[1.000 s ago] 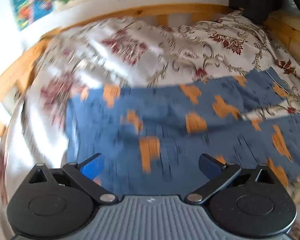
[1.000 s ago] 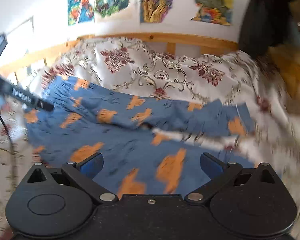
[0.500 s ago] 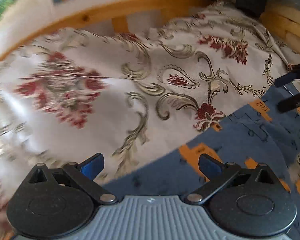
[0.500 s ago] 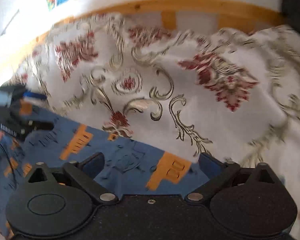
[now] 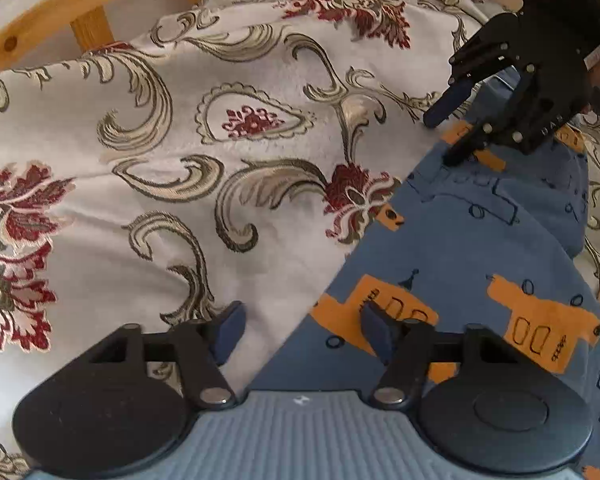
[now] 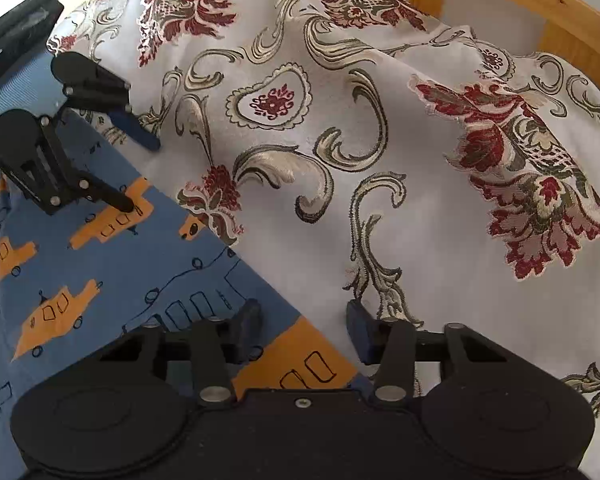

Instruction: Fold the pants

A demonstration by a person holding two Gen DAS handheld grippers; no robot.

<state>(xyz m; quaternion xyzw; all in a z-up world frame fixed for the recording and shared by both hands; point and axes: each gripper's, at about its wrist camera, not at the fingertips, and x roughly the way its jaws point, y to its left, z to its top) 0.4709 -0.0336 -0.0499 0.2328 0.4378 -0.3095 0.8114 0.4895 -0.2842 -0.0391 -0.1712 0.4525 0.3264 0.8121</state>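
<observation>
Moved: both grippers have dropped low to the pants edge since half a second ago, and the blur has cleared.
Pants: pants (image 5: 472, 240), blue with orange submarine prints, lie flat on the bedspread (image 5: 228, 160); their straight edge runs diagonally across both views.
Left gripper: left gripper (image 5: 300, 326) straddles that pants edge, fingers spread wide with nothing between them.
Left fingers: one blue pad (image 5: 230, 330) sits over the bedspread, the other over an orange print on the pants; whether they touch the cloth, cannot tell.
Right gripper: right gripper (image 6: 304, 330) straddles the same pants edge farther along, fingers parted wide and holding nothing.
Right fingers: the dark pad (image 6: 248, 328) is over the pants, its partner over the bedspread just beside the edge.
From the left view: right gripper (image 5: 450, 136) shows at the far end of the pants edge, tips down at the fabric, one on the bedspread side, one on the pants.
From the right view: left gripper (image 6: 138, 176) likewise splits across the pants edge.
Bed frame: wooden frame (image 6: 548, 8) rises beyond the bedspread, well apart from the pants.
</observation>
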